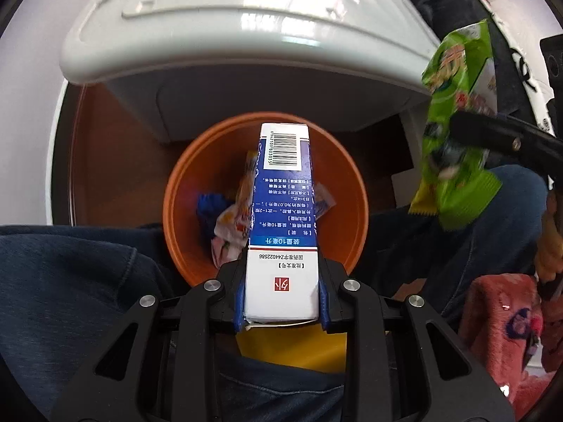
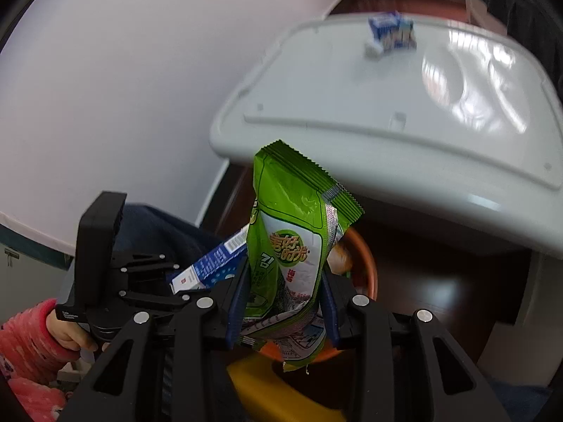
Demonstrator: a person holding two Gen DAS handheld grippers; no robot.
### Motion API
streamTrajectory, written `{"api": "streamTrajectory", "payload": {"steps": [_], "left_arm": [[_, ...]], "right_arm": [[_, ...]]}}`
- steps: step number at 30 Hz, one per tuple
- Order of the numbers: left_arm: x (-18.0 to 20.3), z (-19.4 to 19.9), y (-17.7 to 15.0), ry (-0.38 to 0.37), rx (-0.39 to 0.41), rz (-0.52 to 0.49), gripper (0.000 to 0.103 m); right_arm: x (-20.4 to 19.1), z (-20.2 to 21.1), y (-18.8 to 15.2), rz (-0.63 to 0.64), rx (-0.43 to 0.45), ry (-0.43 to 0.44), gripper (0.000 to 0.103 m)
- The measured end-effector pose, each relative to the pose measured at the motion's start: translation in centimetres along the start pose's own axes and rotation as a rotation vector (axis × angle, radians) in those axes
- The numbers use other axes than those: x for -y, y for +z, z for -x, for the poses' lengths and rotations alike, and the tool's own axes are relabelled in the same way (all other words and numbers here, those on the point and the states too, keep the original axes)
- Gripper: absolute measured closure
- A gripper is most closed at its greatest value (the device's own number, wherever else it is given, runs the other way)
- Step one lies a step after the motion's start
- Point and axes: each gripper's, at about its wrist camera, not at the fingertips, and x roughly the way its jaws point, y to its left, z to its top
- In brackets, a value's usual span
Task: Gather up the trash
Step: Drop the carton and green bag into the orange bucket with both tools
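Now you are holding both pieces of trash over the orange bin (image 1: pixel 352 207).

Your left tool (image 1: pixel 281 299) is clamping the blue-and-white carton (image 1: pixel 281 211), which is jutting forward above the wrappers (image 1: pixel 228 235) lying inside; your right tool (image 2: pixel 281 302) is pinching the green snack packet (image 2: pixel 288 246), standing upright between its fingers just beside the bin's rim.

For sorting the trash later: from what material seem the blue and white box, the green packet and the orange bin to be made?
Blue and white box: probably thin cardboard, smooth print, sharp folded edges, flap seam at its end.
Green packet: likely plastic or foil film, glossy, crinkled, with serrated sealed ends.
Orange bin: seemingly moulded plastic, an even, slightly shiny wall and rolled rim.
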Motion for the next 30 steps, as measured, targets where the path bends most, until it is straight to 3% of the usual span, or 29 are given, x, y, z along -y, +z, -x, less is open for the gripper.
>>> {"api": "streamTrajectory", "payload": {"steps": [4,9,11,12,13,15,16,30], "left_arm": [[0.2,-1.1,0.2,-0.006,-0.035,0.027,0.075],[0.3,-2.0,0.8,0.014,-0.054,0.029,0.074],[0.1,-2.2,0.5,0.024,-0.059,0.034,0.074],[-0.1,-2.2,0.4,0.032,-0.060,0.038,0.074],[-0.3,-2.3,0.4,0.046,-0.071,0.047,0.069],[-0.5,-2.5,0.3,0.064,-0.091,0.071,0.043],[-0.7,-2.4,0.3,0.082,-0.090,0.085,0.031],[0.3,1.1,1.5,0.109,0.039,0.040,0.025]], "right_arm": [[0.4,-3.3,-0.7,-0.026,-0.098,-0.018,0.067],[0.4,-5.3,-0.9,-0.039,-0.146,-0.016,0.066],[0.6,-5.9,-0.8,-0.054,-0.159,-0.012,0.060],[0.7,-6.2,-0.4,-0.060,-0.166,-0.018,0.056],[0.7,-6.6,-0.2,-0.070,-0.176,-0.024,0.037],[0.8,-6.4,-0.2,-0.084,-0.167,-0.039,0.022],[0.8,-6.0,-0.4,-0.087,-0.159,-0.040,0.022],[3.7,-1.1,0.7,-0.191,-0.022,-0.016,0.020]]}}
